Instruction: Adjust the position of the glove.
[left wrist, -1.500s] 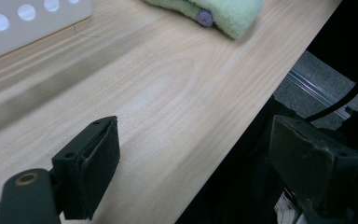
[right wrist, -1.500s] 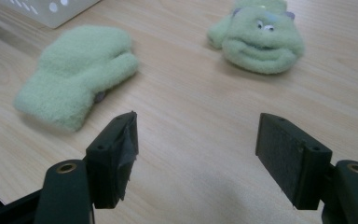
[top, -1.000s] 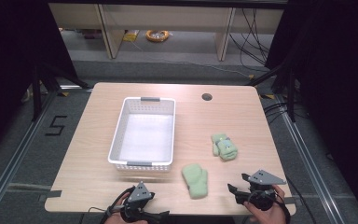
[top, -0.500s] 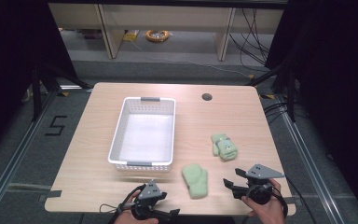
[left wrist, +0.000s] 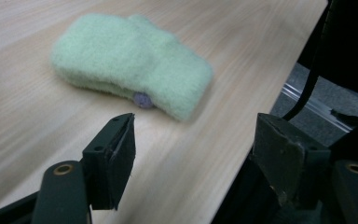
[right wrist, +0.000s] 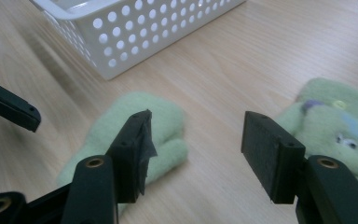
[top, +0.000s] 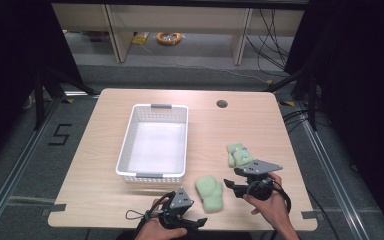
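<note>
A plain green mitten (top: pixel 210 193) lies near the table's front edge, and a second green mitten with a face pattern (top: pixel 239 155) lies to its right and farther back. My left gripper (top: pixel 194 220) sits at the front edge, left of the plain mitten (left wrist: pixel 130 65). Its jaws stand open and have just been closing, with nothing between them. My right gripper (top: pixel 233 186) hovers between the two mittens, also open and closing on nothing. In the right gripper view the plain mitten (right wrist: pixel 135 126) lies behind the left jaw and the patterned mitten (right wrist: pixel 335 116) at the right.
A white perforated basket (top: pixel 152 107) stands empty at the table's left middle, with its corner (right wrist: pixel 140 28) close ahead in the right gripper view. A round cable hole (top: pixel 222 104) sits at the back. The table's front edge (left wrist: pixel 261 116) runs just beside my left gripper.
The left gripper slid right along the front edge toward the plain mitten. The right gripper moved forward and left, in between the two mittens. Both pairs of jaws narrowed.
</note>
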Motion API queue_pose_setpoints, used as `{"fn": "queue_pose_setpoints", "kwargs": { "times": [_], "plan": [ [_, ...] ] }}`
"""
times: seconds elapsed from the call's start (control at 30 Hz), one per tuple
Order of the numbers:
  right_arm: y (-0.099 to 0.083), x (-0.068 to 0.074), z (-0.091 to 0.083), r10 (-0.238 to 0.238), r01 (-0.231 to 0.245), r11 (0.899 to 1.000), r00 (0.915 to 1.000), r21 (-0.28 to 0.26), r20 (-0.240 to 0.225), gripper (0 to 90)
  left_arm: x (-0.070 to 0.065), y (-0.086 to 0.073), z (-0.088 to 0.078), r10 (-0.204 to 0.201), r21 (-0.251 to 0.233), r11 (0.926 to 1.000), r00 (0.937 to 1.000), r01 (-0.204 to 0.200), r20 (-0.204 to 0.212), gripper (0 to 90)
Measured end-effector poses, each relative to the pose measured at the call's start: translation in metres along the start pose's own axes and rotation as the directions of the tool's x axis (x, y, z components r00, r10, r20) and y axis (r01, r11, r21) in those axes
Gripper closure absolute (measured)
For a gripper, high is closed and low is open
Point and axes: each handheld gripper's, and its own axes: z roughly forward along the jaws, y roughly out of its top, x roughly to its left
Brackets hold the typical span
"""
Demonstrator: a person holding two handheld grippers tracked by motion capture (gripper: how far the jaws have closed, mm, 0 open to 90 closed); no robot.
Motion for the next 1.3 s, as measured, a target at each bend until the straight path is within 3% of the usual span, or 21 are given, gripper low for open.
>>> {"fn": "queue_pose_setpoints", "kwargs": {
  "times": [0.03,0.07,0.13,0.17,0.33,0.37,0.47,0.63,0.67,0.7,0.73,0.77,0.83,0.9,0.93,0.97,1.07,1.13,1.17,1.27,1.3],
  "plan": [
    [0.002,0.003,0.002,0.038,-0.037,0.999,0.9992,0.018,-0.013,43.9,0.000,0.003,0.004,0.002,-0.008,1.0000,1.0000,-0.002,0.003,30.0],
    [0.006,-0.001,0.007,-0.002,0.002,1.000,0.9999,-0.001,-0.010,44.0,-0.001,0.003,0.008,-0.035,-0.015,0.9993,0.9993,0.035,0.012,31.5],
    [0.010,-0.002,0.012,-0.005,0.005,1.000,1.0000,0.000,-0.007,44.1,-0.002,0.005,0.011,-0.050,-0.012,0.9987,0.9985,0.050,0.024,32.6],
    [0.015,-0.002,0.016,-0.012,0.013,1.000,0.9998,0.015,-0.017,45.6,-0.002,0.006,0.013,-0.013,0.016,0.9998,0.9998,0.013,0.014,33.8],
    [0.023,-0.002,0.030,-0.019,0.020,0.999,0.9988,0.036,-0.045,49.4,-0.004,0.008,0.023,-0.018,0.032,0.9993,0.9997,0.019,-0.013,36.5],
    [0.027,-0.003,0.038,-0.015,0.018,0.999,0.9978,0.047,-0.064,50.3,-0.002,0.009,0.026,0.013,0.054,0.9985,0.9994,-0.012,-0.032,37.0],
    [0.029,-0.001,0.050,0.003,0.003,0.997,0.9967,0.077,-0.082,52.7,-0.002,0.011,0.029,0.035,0.063,0.9975,0.9974,-0.031,-0.064,37.7],
    [0.030,-0.002,0.067,0.008,0.002,0.996,0.9939,0.089,-0.110,54.1,-0.005,0.013,0.031,0.005,0.049,0.9988,0.9975,-0.002,-0.070,39.1],
    [0.032,-0.002,0.068,0.021,-0.007,0.993,0.9929,0.117,-0.117,54.2,-0.005,0.013,0.031,0.005,0.049,0.9988,0.9975,-0.002,-0.070,39.1],
    [0.032,-0.003,0.071,0.016,-0.001,0.993,0.9927,0.122,-0.119,54.2,-0.002,0.014,0.030,0.043,0.064,0.9973,0.9932,-0.036,-0.108,39.2],
    [0.031,-0.002,0.075,0.017,-0.005,0.995,0.9931,0.104,-0.116,54.1,-0.002,0.014,0.030,0.043,0.064,0.9973,0.9932,-0.036,-0.108,39.6],
    [0.032,-0.003,0.075,0.017,0.000,0.992,0.9917,0.130,-0.127,54.1,-0.003,0.013,0.032,0.028,0.064,0.9977,0.9952,-0.022,-0.094,40.0],
    [0.032,-0.002,0.079,0.010,0.007,0.991,0.9912,0.130,-0.132,54.0,-0.002,0.013,0.033,0.068,0.075,0.9953,0.9932,-0.061,-0.095,41.0],
    [0.032,-0.002,0.082,0.008,0.008,0.993,0.9910,0.115,-0.134,54.0,-0.004,0.011,0.036,0.055,0.072,0.9963,0.9941,-0.048,-0.094,41.4],
    [0.033,-0.002,0.085,0.030,-0.009,0.989,0.9896,0.145,-0.141,54.0,-0.003,0.011,0.037,0.100,0.090,0.9919,0.9875,-0.089,-0.122,42.0],
    [0.033,-0.002,0.085,0.030,-0.009,0.989,0.9896,0.145,-0.141,54.0,-0.003,0.010,0.038,0.094,0.090,0.9925,0.9874,-0.082,-0.127,42.0],
    [0.031,-0.003,0.091,0.035,-0.011,0.986,0.9882,0.164,-0.149,54.1,-0.001,0.011,0.037,0.098,0.082,0.9929,0.9850,-0.087,-0.142,45.5],
    [0.029,-0.002,0.094,0.050,-0.024,0.985,0.9869,0.169,-0.153,55.0,0.001,0.011,0.037,0.134,0.081,0.9892,0.9790,-0.122,-0.154,50.9],
    [0.028,-0.001,0.095,0.069,-0.037,0.981,0.9847,0.192,-0.160,56.4,0.002,0.010,0.037,0.119,0.072,0.9914,0.9812,-0.109,-0.152,54.5],
    [0.027,-0.002,0.097,0.082,-0.047,0.977,0.9838,0.210,-0.160,57.7,0.003,0.011,0.036,0.154,0.079,0.9865,0.9749,-0.143,-0.161,63.2],
    [0.028,-0.002,0.096,0.093,-0.057,0.972,0.9840,0.228,-0.152,58.0,0.002,0.010,0.036,0.133,0.067,0.9900,0.9795,-0.124,-0.152,64.8]
  ]
}}
